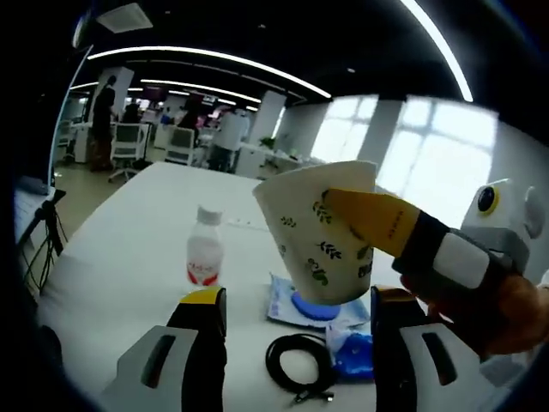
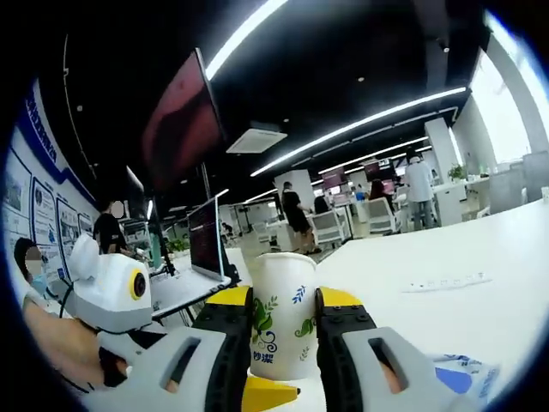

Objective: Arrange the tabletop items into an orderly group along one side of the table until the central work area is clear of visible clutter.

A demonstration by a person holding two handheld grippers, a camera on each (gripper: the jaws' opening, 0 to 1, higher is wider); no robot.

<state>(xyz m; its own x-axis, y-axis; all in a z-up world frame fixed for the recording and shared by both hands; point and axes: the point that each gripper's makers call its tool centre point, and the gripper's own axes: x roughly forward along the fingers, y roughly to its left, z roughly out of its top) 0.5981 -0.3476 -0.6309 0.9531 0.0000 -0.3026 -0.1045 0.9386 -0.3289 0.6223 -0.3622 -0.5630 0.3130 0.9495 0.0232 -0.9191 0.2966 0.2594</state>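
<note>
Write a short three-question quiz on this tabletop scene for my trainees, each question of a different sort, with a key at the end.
1. True or false: the paper cup stands on the table.
2. Multiple choice: what lies coiled on the table between the left gripper's jaws? A) a black cable B) a spoon C) a pair of scissors
3. Fill in: the small white bottle with a red label stands ____ on the table.

Key:
1. False: the right gripper holds the cup between its jaws, lifted and tilted above the blue packet.
2. A
3. upright
</note>
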